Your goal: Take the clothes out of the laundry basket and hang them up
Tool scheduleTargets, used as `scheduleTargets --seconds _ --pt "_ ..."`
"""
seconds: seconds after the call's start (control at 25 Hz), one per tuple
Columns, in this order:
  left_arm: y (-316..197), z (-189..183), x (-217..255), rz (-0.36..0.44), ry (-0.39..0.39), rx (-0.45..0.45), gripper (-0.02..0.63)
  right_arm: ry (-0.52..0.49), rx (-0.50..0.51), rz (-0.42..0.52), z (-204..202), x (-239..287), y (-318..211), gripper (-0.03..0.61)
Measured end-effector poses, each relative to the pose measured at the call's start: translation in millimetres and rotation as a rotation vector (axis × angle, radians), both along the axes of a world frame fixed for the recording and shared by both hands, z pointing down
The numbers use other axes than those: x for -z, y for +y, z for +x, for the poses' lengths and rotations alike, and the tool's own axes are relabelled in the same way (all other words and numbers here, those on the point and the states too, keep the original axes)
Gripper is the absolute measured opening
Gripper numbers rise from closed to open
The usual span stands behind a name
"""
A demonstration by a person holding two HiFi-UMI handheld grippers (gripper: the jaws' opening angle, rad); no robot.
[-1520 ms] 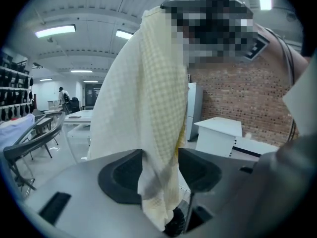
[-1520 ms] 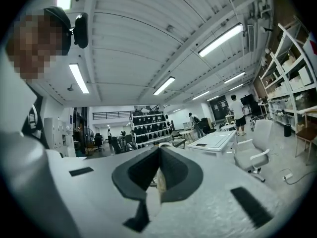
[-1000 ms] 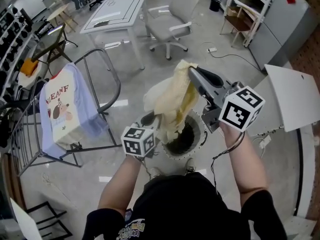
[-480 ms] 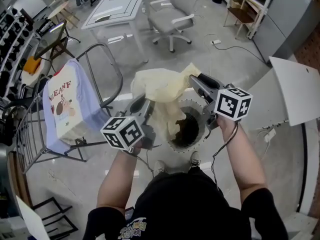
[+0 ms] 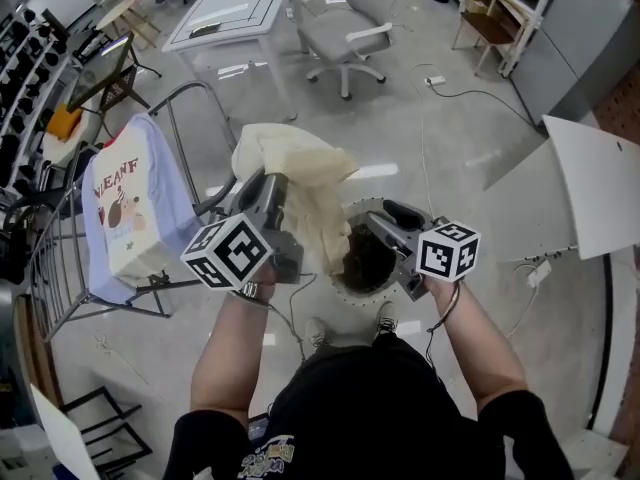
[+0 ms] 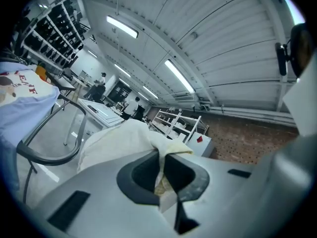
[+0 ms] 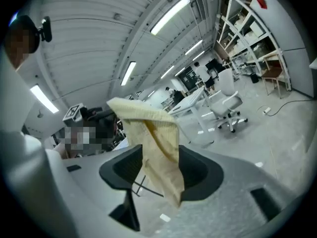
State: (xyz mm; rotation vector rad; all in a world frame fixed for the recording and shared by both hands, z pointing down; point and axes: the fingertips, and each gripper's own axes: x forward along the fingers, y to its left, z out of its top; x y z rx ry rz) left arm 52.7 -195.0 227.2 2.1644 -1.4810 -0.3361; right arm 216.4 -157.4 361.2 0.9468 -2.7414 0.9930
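The left tool [image 5: 268,186] is clamped tight on the top edge of the cream cloth [image 5: 300,168]. It holds the cloth up above the basket [image 5: 340,286], near the bare rail of the rack [image 5: 195,103] beside the hung shirt [image 5: 125,208]. The right tool [image 5: 385,218] sits lower, over the basket rim, and has just been opening its jaws. A loose edge of the cloth dangles between them, unpinched.

— How many garments do we count?
— Two: one cream cloth [image 5: 300,173] and one printed shirt [image 5: 125,208].
— And the rest?
— We make it one laundry basket [image 5: 350,290], one drying rack [image 5: 200,88], one swivel chair [image 5: 345,33], one white surface [image 5: 230,3], and two claws: the left claw [image 5: 264,186] and the right claw [image 5: 385,218].
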Motion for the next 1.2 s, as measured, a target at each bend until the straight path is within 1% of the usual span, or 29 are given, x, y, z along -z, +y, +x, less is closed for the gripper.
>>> scheduleTargets --seconds 0.08,0.16,0.24,0.36,0.52,0.6,0.72,0.76,0.84,0.92,1.0,1.08,1.2 --pt "-0.3 -1.1 8.7 0.012 0.013 0.008 0.018 0.040 0.067 -0.027 -17.1 -22.1 8.4 0.230" --pt "2.9 -1.8 19.8 0.032 0.023 0.012 0.018 0.084 0.110 -0.034 -32.6 -40.0 10.8 0.240" --pt "7.7 -4.5 31.2 0.045 0.029 0.017 0.018 0.108 0.133 -0.044 -46.2 -55.3 8.6 0.254" --pt "17.7 -12.0 51.3 0.040 0.018 0.038 0.018 0.140 0.161 -0.080 -64.3 -80.3 6.9 0.288" --pt "26.7 -25.9 76.2 0.076 0.033 0.051 0.018 0.197 0.191 -0.116 -88.0 -111.1 10.2 0.329" --pt "31.3 -34.2 86.5 0.094 0.047 0.055 0.018 0.214 0.204 -0.124 -103.8 -120.1 12.3 0.336" --pt "39.3 -48.9 99.7 0.115 0.072 0.063 0.018 0.227 0.225 -0.125 -131.3 -126.9 13.8 0.329" --pt "42.3 -54.1 103.2 0.120 0.077 0.066 0.018 0.228 0.236 -0.121 -141.3 -127.1 14.7 0.319" --pt "48.9 -65.2 107.6 0.127 0.080 0.073 0.018 0.230 0.251 -0.098 -158.5 -122.8 16.2 0.247" --pt "56.1 -80.3 109.0 0.133 0.071 0.091 0.018 0.234 0.240 -0.065 -165.3 -113.1 13.7 0.058" --pt "63.8 -102.2 108.3 0.143 0.047 0.131 0.018 0.233 0.201 -0.027 -160.5 -99.8 5.9 0.030" --pt "71.6 -128.4 103.8 0.145 0.000 0.189 0.018 0.223 0.152 0.007 -148.4 -82.3 -4.0 0.025" --pt "82.2 -165.6 84.0 0.123 -0.078 0.285 0.020 0.210 0.088 0.076 -123.6 -47.5 -19.0 0.021"
